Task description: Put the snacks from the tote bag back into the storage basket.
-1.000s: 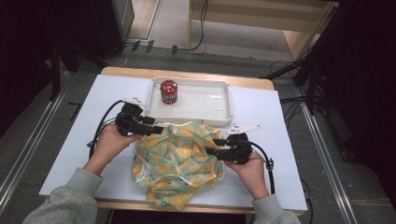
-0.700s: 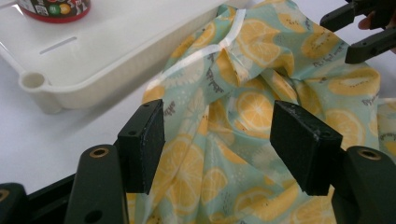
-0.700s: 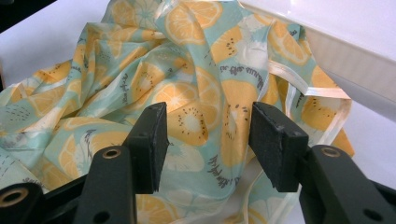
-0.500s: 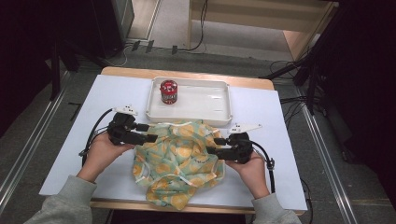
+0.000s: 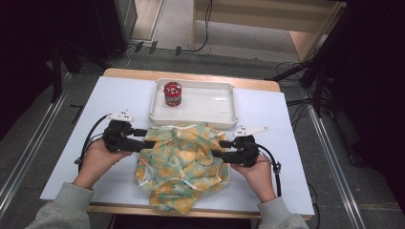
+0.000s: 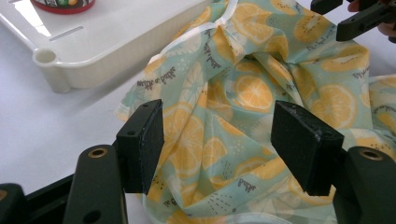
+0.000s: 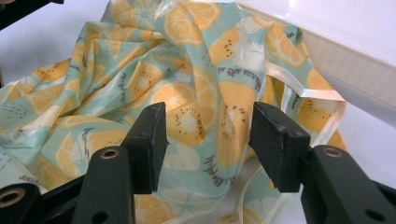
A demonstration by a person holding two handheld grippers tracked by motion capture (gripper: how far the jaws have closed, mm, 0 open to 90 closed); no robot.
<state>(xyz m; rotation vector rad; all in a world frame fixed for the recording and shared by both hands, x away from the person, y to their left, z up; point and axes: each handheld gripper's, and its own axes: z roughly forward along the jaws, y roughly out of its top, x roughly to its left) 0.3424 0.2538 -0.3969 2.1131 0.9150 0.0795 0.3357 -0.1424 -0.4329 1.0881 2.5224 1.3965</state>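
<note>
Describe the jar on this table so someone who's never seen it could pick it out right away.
On the white table, find the white tray at the far edge. The jar stands upright in its left end: small, round, red, the tray's sole content, unlike the crumpled orange-print cloth lying nearer the person.

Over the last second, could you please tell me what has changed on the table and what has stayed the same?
The left gripper has slid leftward in the high view, from the crumpled green cloth with orange slices out to its left edge, jaws open with nothing clamped. The right gripper stayed at the cloth's right edge, open. The white plastic tray and the red jar in it have not moved.
</note>
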